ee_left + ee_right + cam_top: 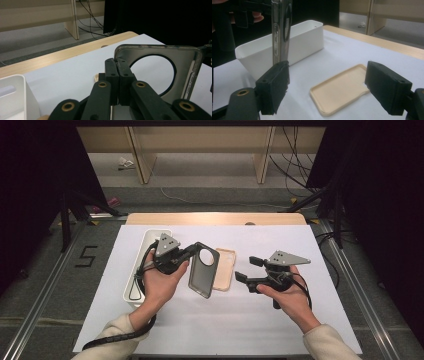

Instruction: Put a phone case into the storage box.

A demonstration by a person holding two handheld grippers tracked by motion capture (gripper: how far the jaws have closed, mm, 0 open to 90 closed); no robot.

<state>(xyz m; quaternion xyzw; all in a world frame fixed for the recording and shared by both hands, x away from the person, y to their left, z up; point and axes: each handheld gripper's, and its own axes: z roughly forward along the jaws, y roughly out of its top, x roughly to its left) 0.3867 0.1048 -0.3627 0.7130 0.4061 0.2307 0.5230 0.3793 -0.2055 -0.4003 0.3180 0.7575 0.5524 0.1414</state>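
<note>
A: Where's the grey phone case?
B: Pinched at its edge in the left gripper, lifted above the table.
A: And the right gripper?
B: Wide open, holding nothing. No readable writing.

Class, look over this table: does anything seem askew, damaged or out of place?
Nothing looks damaged or spilled. The grey case is off the table, tilted, pinched at its edge by the left gripper. The beige case lies flat beside the white bin.
</note>
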